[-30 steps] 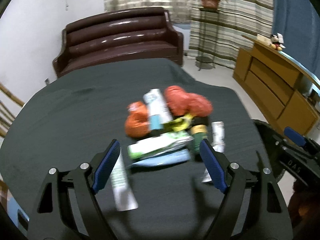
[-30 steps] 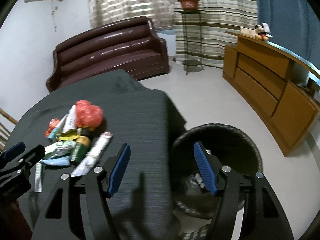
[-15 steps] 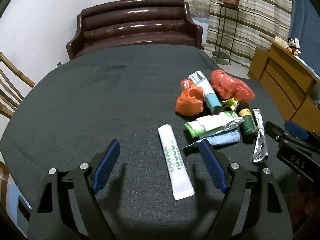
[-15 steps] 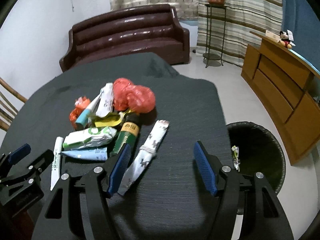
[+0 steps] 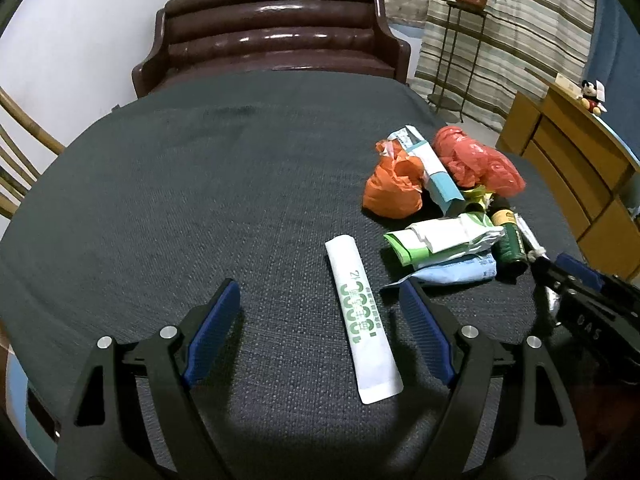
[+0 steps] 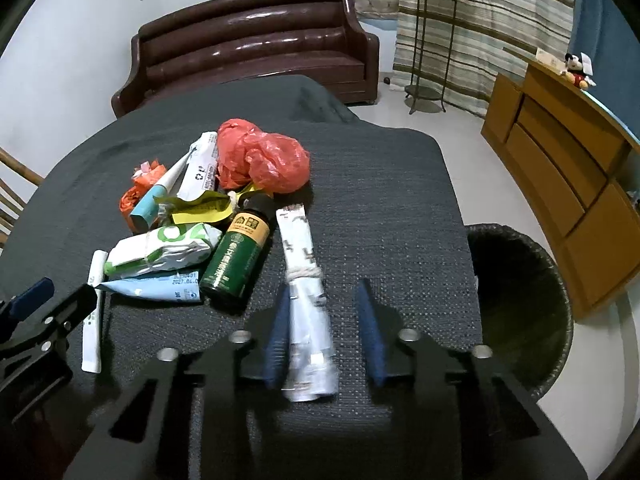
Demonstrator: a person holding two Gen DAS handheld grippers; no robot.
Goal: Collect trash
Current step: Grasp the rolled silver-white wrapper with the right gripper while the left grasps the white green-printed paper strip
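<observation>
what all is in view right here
table: 1, dark grey, centre
red bag: 1, red, heap's far end
orange bag: 1, orange, heap's left
bottle: 1, dark green, heap's middle
silver wrapper: 1, silver, right of bottle
green-white pack: 1, green-white, left of bottle
white sachet: 1, white-green, left of heap
bin: 1, black, floor beside table
sofa: 1, brown, behind table
left gripper: 1, black-blue, open over sachet
right gripper: 1, black-blue, jaws just closing around silver wrapper, gap remains

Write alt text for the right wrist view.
The right tongs have just been closing around a silver wrapper on a dark table. Beyond lies a trash pile with a green bottle and red bag; a black bin stands right.
</observation>
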